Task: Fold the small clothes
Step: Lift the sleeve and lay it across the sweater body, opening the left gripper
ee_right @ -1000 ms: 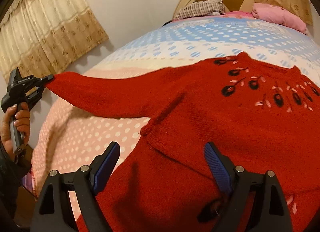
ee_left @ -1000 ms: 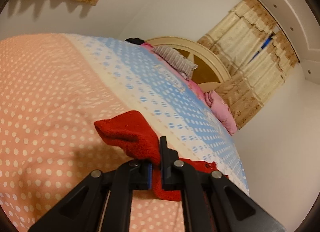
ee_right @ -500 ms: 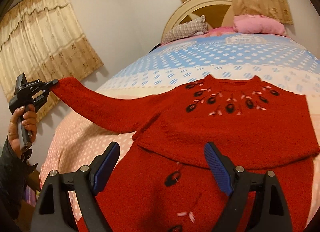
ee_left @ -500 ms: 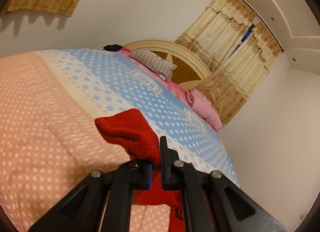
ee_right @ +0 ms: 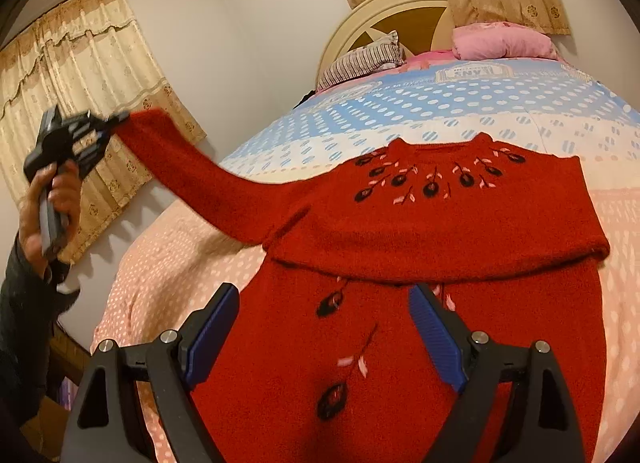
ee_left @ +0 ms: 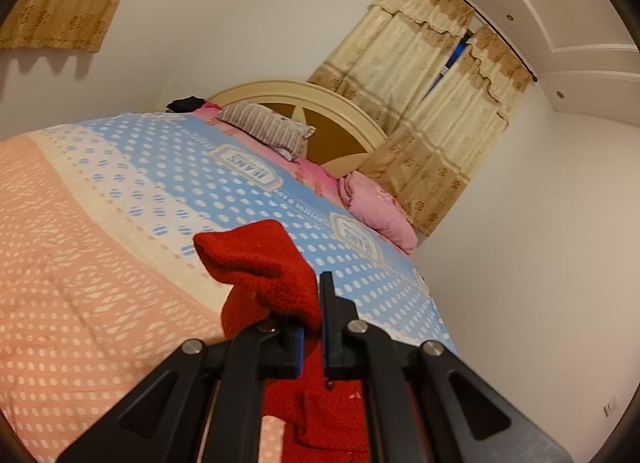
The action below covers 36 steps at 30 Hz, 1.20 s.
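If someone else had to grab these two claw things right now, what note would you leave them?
Left claw: shut on the cuff of the red sweater's sleeve, held up off the bed.
Right claw: open, empty, hovering over the sweater's lower half.
Red sweater: lies on the bed, top part already folded down over the body; no right sleeve sticks out.
Left to do: probably lay the lifted sleeve across the body, then fold the sweater smaller.
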Motion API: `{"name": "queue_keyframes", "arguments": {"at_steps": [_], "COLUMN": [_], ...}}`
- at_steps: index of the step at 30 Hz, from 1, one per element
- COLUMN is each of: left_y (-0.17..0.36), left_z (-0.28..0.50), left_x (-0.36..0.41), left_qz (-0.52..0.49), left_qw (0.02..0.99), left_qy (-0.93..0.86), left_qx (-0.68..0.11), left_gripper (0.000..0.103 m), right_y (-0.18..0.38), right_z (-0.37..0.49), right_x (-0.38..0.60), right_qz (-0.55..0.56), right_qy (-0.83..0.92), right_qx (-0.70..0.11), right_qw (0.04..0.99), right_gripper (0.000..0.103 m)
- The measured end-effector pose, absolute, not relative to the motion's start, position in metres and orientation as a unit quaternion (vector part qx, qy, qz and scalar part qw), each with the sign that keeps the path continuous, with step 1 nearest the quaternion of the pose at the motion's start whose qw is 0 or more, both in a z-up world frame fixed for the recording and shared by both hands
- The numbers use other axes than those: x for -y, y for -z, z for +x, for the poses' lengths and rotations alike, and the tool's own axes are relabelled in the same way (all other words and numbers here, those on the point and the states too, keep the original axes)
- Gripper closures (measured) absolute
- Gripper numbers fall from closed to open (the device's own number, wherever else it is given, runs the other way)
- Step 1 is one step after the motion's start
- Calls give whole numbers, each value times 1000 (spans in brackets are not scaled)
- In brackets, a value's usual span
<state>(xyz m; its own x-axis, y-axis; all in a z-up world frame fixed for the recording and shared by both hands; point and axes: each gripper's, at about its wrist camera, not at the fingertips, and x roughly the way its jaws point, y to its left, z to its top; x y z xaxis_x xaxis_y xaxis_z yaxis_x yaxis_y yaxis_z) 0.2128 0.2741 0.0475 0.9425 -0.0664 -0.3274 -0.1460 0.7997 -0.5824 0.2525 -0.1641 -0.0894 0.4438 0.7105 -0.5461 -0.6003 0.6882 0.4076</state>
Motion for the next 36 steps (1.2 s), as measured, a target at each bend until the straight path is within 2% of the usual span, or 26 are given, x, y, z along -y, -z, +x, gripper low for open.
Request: {"name": "queue_keyframes", "arguments": {"at_steps": [17,22,26,28,29,30,31,33,36], "left_y": [-87,-65,-15,12,23,33,39,40,36], "left_z": [281,303,324,333,334,331,325,312,287], "left_x": [-139,-78,-15,18,31,39,42,41,21], "left_qz": [-248,-210,-152,-100,-77,-62,-52,-28,1], "left_qw": [950,950,948,944,941,939,938,941,951], "left_qy": [73,106,128,129,126,131,138,142,128], "left_qx": [-177,-204,-249,-288,-305,-313,-313,-306,-283], "left_gripper": [98,98,97,81,65,55,52,37,23], "right_y": [120,131,139,140,141,143,144,145,146], "right_z": [225,224,224,224,224,224,223,222,222], "right_x": [195,201,206,208,208,207,206,205,202], "right_qz": [84,90,100,105,106,105,104,100,96], "right_qy": [-386,-381,-381,-386,-387,-386,-386,-390,-395], "right_qx": [-367,-372,-376,-374,-375,-379,-380,-380,-385], "right_qw": [842,842,839,837,836,835,834,833,829], "right_gripper": [16,16,16,16,16,16,16,16,16]}}
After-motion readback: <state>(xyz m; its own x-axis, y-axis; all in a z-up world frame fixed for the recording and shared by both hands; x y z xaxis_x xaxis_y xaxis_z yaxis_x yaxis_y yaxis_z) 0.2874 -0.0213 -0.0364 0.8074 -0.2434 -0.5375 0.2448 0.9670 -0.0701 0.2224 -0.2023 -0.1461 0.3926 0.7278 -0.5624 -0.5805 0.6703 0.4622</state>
